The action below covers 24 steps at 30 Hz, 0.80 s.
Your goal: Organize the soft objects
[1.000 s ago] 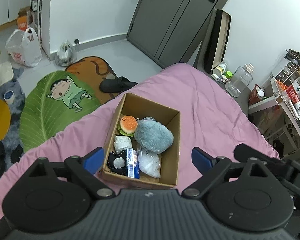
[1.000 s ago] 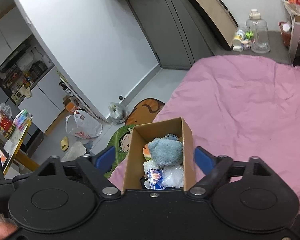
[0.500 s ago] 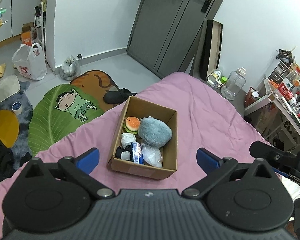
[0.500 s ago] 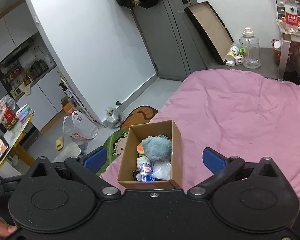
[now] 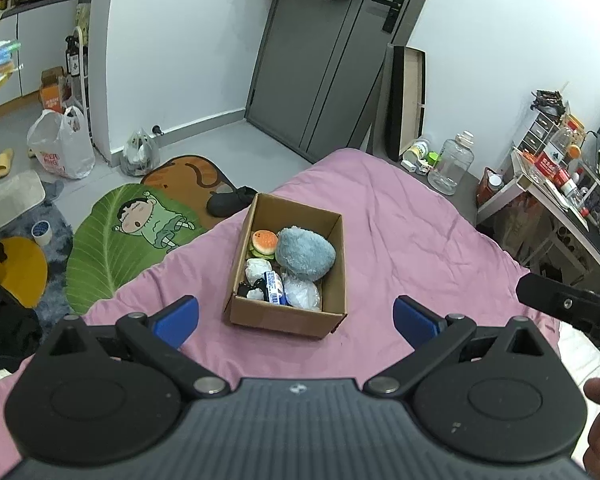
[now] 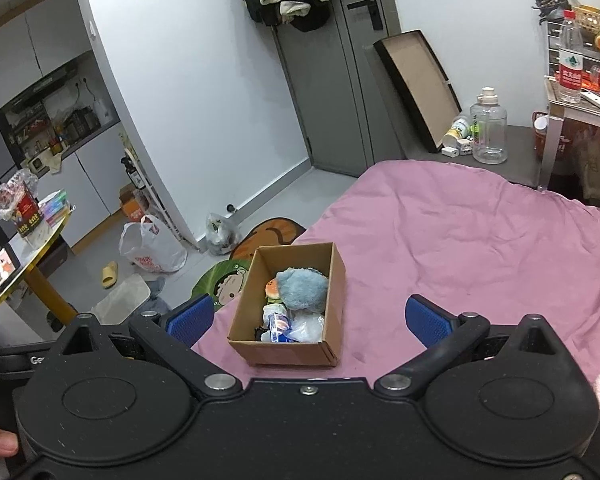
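A brown cardboard box (image 5: 338, 264) stands on the pink bed cover (image 5: 400, 216). In it lie a blue-grey plush (image 5: 305, 253), a burger toy (image 5: 264, 241), a white wrapped bundle (image 5: 257, 269), a blue-and-white packet (image 5: 275, 292), a clear plastic bag (image 5: 302, 294) and a small black-and-white toy (image 5: 251, 291). My left gripper (image 5: 296, 318) is open and empty, held back above the box's near side. My right gripper (image 6: 310, 320) is open and empty, also above and behind the box (image 6: 242, 304), with the plush (image 6: 302, 289) in view.
Off the bed's left edge the floor holds a green leaf rug (image 5: 120, 236), an orange rug (image 5: 188, 178), a dark slipper (image 5: 228, 202) and plastic bags (image 5: 62, 146). A grey door (image 5: 332, 60) is at the back. A cluttered desk (image 5: 560, 196) stands at the right.
Both grippers have pulled back and up from the box, which now looks smaller and farther. The box's contents have not moved. Both stay open.
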### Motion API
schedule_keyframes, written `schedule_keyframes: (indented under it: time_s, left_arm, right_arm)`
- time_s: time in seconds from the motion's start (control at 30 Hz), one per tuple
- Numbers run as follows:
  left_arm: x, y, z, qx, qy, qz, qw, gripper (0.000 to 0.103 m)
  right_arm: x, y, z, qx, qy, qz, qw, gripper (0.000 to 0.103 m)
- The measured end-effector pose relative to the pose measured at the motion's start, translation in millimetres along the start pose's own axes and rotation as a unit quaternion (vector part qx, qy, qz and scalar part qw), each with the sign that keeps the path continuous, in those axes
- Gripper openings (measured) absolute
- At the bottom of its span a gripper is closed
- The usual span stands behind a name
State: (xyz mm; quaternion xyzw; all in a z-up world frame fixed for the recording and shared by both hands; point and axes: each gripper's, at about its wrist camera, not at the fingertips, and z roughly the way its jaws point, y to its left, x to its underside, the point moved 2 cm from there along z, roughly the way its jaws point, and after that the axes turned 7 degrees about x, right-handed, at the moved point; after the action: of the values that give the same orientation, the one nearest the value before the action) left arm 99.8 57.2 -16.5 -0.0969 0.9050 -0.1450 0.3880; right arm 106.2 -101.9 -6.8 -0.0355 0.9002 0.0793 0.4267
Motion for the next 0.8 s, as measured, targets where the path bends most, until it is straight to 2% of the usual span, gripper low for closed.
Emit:
schedule_keyframes:
  time_s: [0.8]
  left_arm:
    - [36, -12, -66, 0.003, -0.025, 0.036, 0.999, 0.103]
  right_arm:
    - [41, -6, -58, 0.008, -0.012, -0.022, 1.0, 0.103]
